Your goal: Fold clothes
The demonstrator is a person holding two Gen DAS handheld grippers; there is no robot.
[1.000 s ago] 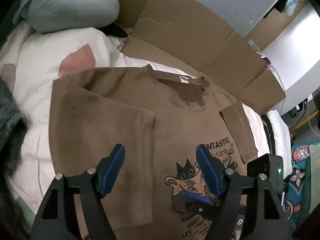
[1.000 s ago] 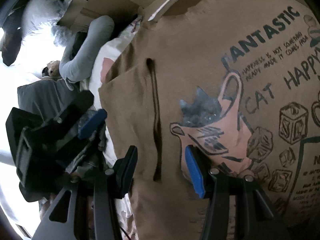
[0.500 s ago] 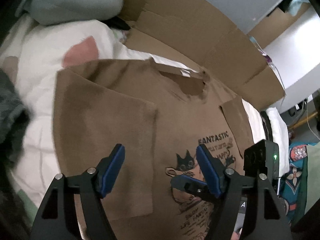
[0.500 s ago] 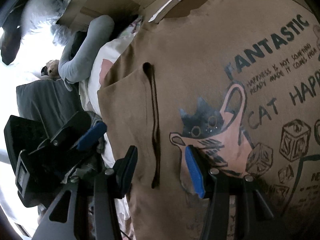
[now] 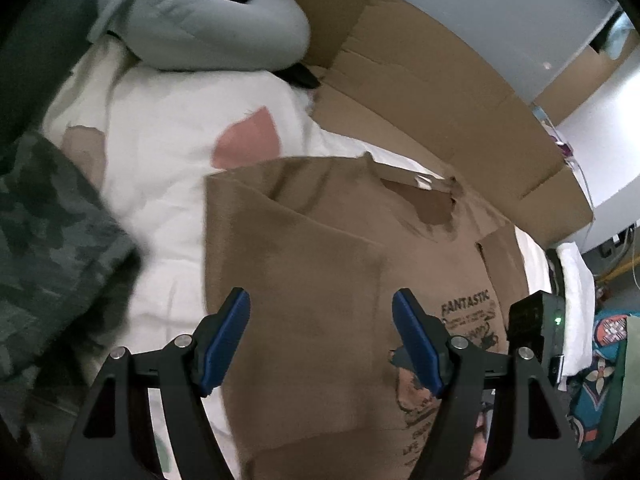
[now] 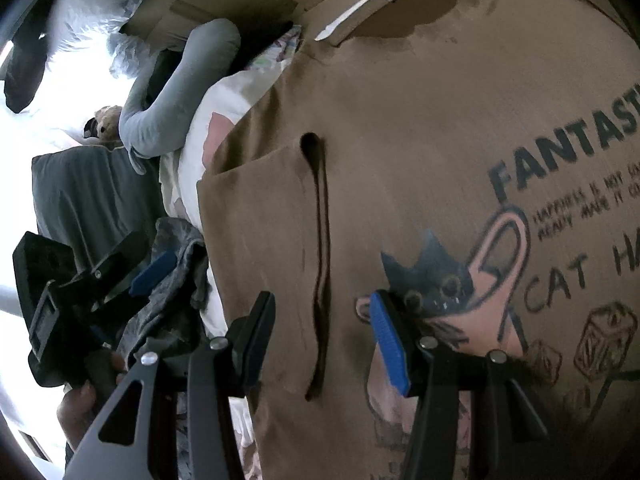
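Note:
A brown T-shirt (image 5: 320,248) with a cat print (image 6: 440,284) lies flat on the white bedding (image 5: 160,200), collar away from me. Its left side is folded inward, and the fold's edge (image 6: 320,240) runs down the cloth. My left gripper (image 5: 320,308) hangs open above the shirt's left folded part, its blue pads apart with nothing between them. Further right, my right gripper (image 6: 322,312) hovers open over the fold's edge beside the cat print, pinching no cloth. The left gripper (image 6: 152,272) also shows in the right wrist view, off the shirt's left edge over grey cloth.
Flattened cardboard (image 5: 420,80) lies behind the shirt's collar. A grey-blue bolster (image 5: 200,28) rests at the back left. A camouflage garment (image 5: 48,220) lies left of the shirt, and a grey pillow (image 6: 80,192) beyond it. A hand (image 6: 76,408) holds the left gripper.
My left gripper has moved left, from over the cat print to the shirt's left folded part, and the camouflage garment has come into view. The right gripper has hardly moved.

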